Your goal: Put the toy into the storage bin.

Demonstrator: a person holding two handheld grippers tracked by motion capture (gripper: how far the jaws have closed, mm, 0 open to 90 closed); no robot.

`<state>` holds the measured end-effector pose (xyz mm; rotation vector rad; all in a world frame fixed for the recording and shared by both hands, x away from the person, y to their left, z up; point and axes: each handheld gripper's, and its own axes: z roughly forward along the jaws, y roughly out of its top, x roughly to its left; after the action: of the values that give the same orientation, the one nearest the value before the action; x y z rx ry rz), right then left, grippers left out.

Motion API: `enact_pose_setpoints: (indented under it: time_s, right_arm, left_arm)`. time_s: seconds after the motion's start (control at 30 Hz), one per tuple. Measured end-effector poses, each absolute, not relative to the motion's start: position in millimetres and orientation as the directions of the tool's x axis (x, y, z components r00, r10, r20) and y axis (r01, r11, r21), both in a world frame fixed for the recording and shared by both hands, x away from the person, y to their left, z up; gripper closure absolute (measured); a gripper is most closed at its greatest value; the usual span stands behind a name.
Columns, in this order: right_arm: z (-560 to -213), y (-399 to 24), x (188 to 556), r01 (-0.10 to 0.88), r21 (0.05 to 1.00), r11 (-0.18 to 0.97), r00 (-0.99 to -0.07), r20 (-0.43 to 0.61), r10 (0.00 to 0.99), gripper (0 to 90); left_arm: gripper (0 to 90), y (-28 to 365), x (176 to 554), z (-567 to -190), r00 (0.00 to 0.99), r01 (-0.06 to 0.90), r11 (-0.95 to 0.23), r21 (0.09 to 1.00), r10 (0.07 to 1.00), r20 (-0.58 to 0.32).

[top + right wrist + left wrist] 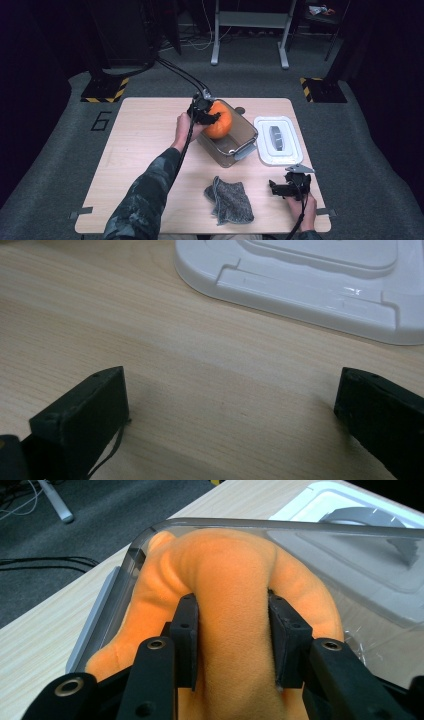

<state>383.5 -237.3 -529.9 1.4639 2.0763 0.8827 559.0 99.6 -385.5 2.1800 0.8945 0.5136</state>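
Left hand-held gripper [232,640] pinching orange plush toy [235,580], poised over clear container [245,137]; right hand-held gripper [230,415] wide, idle on table [200,365].

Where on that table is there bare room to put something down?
The whole left side of the table, beside the sleeve, is bare wood. A smaller free patch lies between the grey cloth and the right tongs. It is crowded around the clear tub, the orange plush and the white lid.
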Motion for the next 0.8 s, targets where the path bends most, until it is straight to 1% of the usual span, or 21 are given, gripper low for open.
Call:
enact_pose_setpoints:
  time_s: [0.3,0.6,0.73,0.8]
  right_arm:
    - [-530.2,-237.1,383.6,0.652,0.723,0.23,-0.335,0.002,0.942,0.2]
    - [-530.2,-237.1,383.6,0.652,0.723,0.23,-0.335,0.002,0.942,0.2]
    - [-530.1,-237.1,383.6,0.653,0.722,0.231,-0.334,0.001,0.942,0.2]
    - [-530.2,-237.0,383.6,0.652,0.723,0.228,-0.333,0.003,0.943,0.2]
  left_arm:
    - [59.9,96.6,562.1,-390.0,0.678,0.462,-0.52,0.718,0.729,0.092]
    - [54.7,94.6,565.8,-394.7,0.674,0.485,-0.529,0.697,0.733,0.087]
    - [49.4,91.4,567.5,-396.7,0.671,0.501,-0.528,0.686,0.737,0.077]
    - [46.4,89.6,568.1,-398.4,0.677,0.51,-0.551,0.66,0.731,0.087]
